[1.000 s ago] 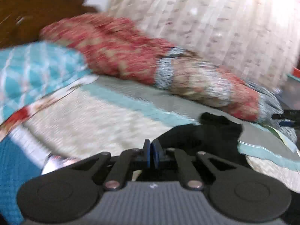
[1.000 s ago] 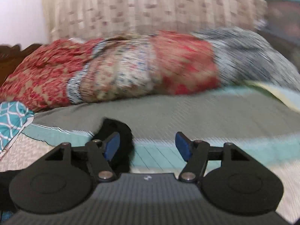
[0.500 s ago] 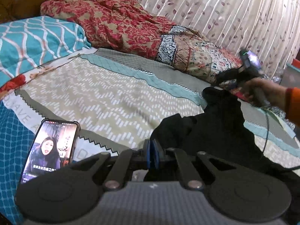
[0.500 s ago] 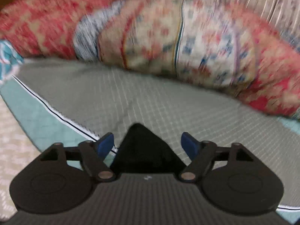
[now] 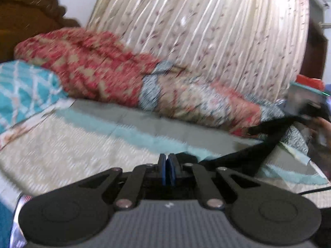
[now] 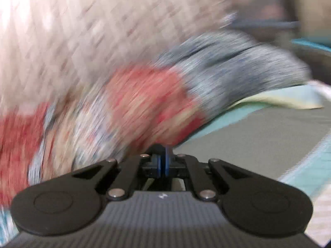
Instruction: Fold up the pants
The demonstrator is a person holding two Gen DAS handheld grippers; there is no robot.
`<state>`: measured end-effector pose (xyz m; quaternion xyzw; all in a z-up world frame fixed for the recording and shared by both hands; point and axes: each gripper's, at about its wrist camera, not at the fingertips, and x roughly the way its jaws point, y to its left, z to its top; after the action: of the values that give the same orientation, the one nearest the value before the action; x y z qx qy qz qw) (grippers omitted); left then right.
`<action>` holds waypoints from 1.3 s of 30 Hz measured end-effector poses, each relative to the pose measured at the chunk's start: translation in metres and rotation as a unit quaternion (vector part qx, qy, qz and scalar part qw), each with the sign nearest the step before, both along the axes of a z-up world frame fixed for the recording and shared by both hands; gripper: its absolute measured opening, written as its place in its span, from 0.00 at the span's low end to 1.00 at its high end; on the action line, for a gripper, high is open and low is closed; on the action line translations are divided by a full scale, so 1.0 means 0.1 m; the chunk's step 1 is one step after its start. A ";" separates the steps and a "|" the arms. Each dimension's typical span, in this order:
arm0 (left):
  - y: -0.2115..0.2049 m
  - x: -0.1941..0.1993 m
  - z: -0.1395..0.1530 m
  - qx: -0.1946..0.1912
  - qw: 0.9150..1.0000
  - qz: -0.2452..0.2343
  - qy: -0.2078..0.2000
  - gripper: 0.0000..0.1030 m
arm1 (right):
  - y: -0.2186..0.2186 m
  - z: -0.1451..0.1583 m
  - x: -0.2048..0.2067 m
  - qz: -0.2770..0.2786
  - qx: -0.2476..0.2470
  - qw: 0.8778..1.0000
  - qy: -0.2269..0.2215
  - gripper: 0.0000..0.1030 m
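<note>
— While both tongs are pinched closed, where are the pants (image 5: pixel 256 155)?
— Stretched taut above the bed (image 5: pixel 86 155), running from the left tongs (image 5: pixel 168 170) rightward to the right tongs (image 6: pixel 162 162), apparently gripped by both.

The left gripper (image 5: pixel 168 168) is seen with its blue pads pressed together, its linkage arms drawn inward, and black cloth is pinched between them. The right gripper (image 6: pixel 162 163) is likewise closed, pads meeting on a sliver of black cloth. The right hand (image 5: pixel 322 130) is glimpsed, blurred, at the left camera's far edge.
</note>
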<state>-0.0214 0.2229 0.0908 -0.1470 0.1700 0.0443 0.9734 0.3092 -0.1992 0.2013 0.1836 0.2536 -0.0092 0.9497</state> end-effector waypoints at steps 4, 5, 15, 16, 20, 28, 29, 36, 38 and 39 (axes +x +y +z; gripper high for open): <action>-0.18 0.39 0.06 0.023 1.000 -0.011 -0.015 0.04 | -0.94 0.33 -0.79 -0.101 -0.036 0.993 -0.048 0.06; -0.21 0.47 0.04 0.018 1.000 -0.014 -0.008 0.04 | -1.09 0.31 -0.93 -0.113 -0.040 0.992 -0.043 0.07; -0.61 0.36 -0.26 0.051 0.996 -0.058 0.051 0.04 | -2.34 -1.03 -2.01 -0.242 0.000 0.959 0.147 0.31; -0.60 0.33 -0.27 0.050 0.996 -0.055 0.057 0.04 | -2.42 -1.11 -2.14 -0.254 0.016 0.956 0.149 0.31; -0.48 0.26 -0.24 0.016 0.996 -0.041 0.072 0.04 | -2.64 -1.22 -2.46 -0.300 0.059 0.943 0.135 0.31; -0.44 0.27 -0.11 -0.017 0.997 -0.021 0.076 0.04 | -2.91 -1.10 -2.58 -0.300 0.116 0.944 0.074 0.45; -0.43 0.28 -0.09 -0.022 0.997 -0.018 0.077 0.04 | -2.96 -1.14 -2.56 -0.301 0.132 0.942 0.074 0.46; -0.35 0.28 0.09 -0.050 0.996 0.012 0.073 0.04 | -3.18 -1.35 -2.37 -0.306 0.191 0.927 0.102 0.47; -0.37 0.25 0.16 -0.046 0.996 0.019 0.073 0.04 | -3.26 -1.39 -2.25 -0.307 0.181 0.928 0.112 0.43; -0.39 0.23 0.19 -0.042 0.996 0.020 0.072 0.04 | -3.30 -1.41 -2.18 -0.301 0.179 0.928 0.122 0.36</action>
<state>0.0018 0.1837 0.1096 -0.1875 0.2381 0.0674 0.9506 0.0909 -0.5296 0.0600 0.4159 0.2979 -0.2719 0.8151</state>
